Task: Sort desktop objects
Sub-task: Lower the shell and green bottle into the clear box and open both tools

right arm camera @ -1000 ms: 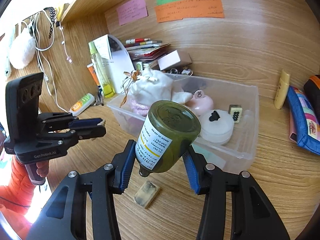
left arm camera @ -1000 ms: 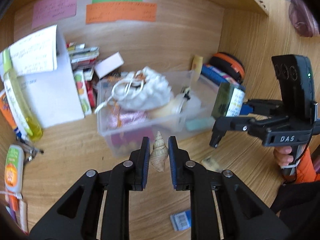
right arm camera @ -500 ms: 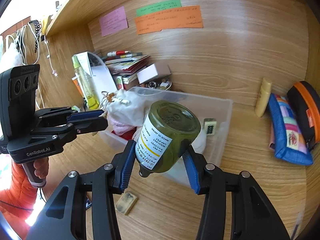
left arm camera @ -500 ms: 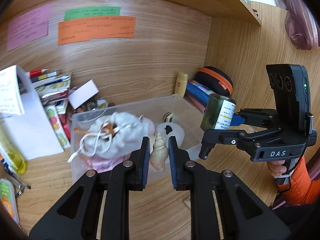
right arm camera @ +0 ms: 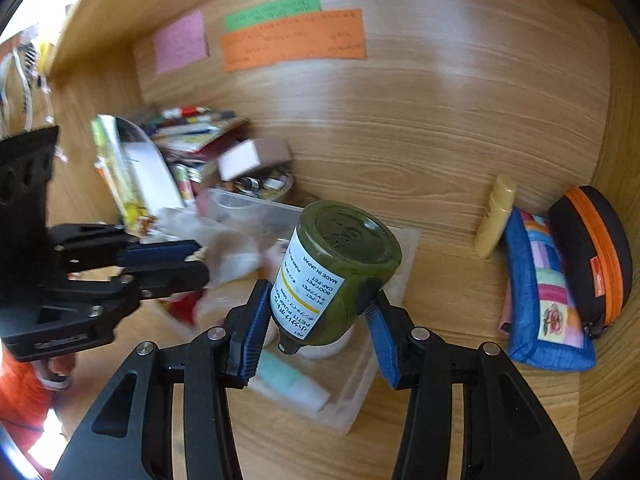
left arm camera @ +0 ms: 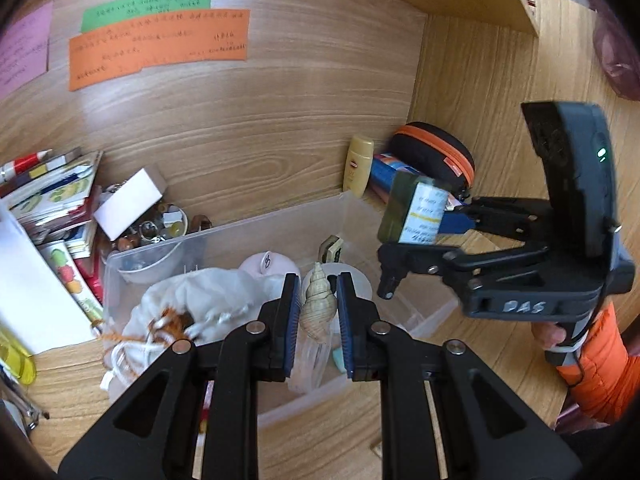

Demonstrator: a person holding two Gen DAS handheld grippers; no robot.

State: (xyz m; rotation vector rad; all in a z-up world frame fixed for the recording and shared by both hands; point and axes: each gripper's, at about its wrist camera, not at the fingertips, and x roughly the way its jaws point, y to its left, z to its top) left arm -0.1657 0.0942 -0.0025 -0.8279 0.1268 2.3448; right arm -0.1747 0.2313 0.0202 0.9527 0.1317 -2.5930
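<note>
My left gripper (left arm camera: 317,300) is shut on a small beige spiral seashell (left arm camera: 317,307), held point-up above the clear plastic bin (left arm camera: 280,220). My right gripper (right arm camera: 316,312) is shut on a dark green bottle (right arm camera: 340,268) with a white label, its base towards the camera, over the bin's (right arm camera: 360,396) right part. In the left wrist view the right gripper (left arm camera: 424,236) hangs with the bottle (left arm camera: 416,214) over the bin's right end. The left gripper (right arm camera: 192,260) shows at the left of the right wrist view. Inside the bin lie a white cloth pouch (left arm camera: 192,304), a white round case and a mint tube (right arm camera: 288,384).
A yellow tube (right arm camera: 494,216), a blue patchwork pouch (right arm camera: 548,292) and a black-and-orange case (right arm camera: 596,260) stand against the back right corner. Books, a white box (left arm camera: 128,200) and a dish of trinkets crowd the back left. Coloured notes (left arm camera: 156,46) hang on the back wall.
Both grippers have travelled forward and to the right, from in front of the bin to above it, each keeping its object. The right gripper has tipped further towards the bin's right end.
</note>
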